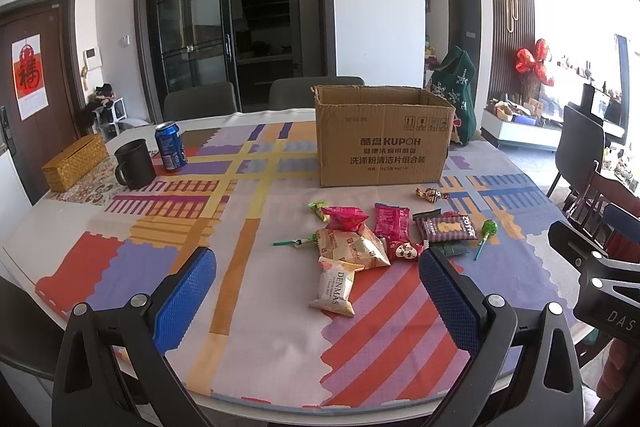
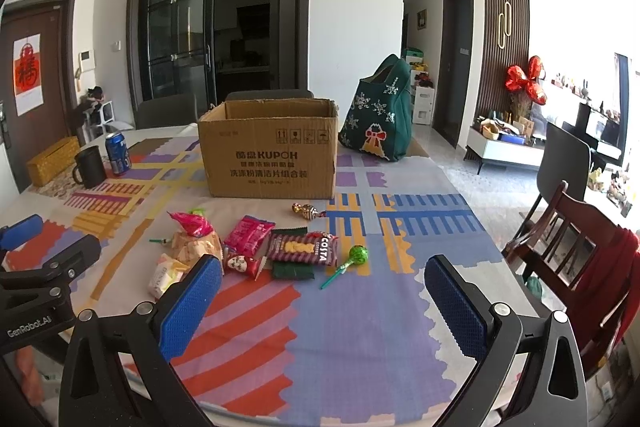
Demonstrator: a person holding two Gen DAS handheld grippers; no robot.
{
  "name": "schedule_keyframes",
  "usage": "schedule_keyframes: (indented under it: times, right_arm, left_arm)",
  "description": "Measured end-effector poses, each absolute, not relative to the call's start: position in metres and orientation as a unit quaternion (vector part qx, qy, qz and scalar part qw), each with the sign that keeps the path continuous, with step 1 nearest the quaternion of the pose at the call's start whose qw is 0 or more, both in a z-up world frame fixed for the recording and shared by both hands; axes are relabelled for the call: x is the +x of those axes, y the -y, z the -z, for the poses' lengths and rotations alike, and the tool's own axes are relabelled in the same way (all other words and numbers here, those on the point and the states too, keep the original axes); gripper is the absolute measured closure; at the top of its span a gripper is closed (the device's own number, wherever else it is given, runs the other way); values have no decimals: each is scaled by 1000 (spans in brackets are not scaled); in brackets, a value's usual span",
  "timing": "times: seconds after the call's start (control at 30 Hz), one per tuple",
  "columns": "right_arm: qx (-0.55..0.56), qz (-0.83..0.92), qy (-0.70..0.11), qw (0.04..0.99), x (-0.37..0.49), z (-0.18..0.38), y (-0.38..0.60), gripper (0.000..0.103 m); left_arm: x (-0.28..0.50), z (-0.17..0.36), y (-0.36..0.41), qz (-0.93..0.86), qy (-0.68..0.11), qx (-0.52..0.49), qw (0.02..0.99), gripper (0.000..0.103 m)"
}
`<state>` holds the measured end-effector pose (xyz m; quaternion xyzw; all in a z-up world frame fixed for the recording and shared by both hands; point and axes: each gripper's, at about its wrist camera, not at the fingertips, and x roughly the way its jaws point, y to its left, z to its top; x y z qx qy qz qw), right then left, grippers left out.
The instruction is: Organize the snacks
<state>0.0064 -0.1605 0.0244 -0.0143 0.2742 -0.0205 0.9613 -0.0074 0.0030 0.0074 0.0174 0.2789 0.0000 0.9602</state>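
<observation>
Both my grippers hover over the tablecloth (image 1: 160, 251) with jaws spread wide, holding nothing: left gripper (image 1: 316, 275) at lower centre of its view, right gripper (image 2: 324, 279) likewise. Snacks (image 1: 384, 235) lie loose mid-frame, just ahead of the fingers. Behind them, upper centre, stands the open box (image 1: 384, 147), apart from the snacks.

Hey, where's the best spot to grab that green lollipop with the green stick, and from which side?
Take the green lollipop with the green stick by its stick, not the round wrapped head. It lies flat on the patterned tablecloth, the stick pointing toward the near edge, clear of the other packets. Bring the open right tool down from above, fingers across the stick, probably near the head.
</observation>
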Motion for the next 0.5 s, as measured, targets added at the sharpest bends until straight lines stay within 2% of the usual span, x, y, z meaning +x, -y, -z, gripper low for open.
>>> schedule_keyframes:
  times: [0.5]
  right_arm:
    - [-14,21,-268,963,2,-27,166,1]
  left_arm:
    - [-7,-10,-3,-1,-278,17,960,0]
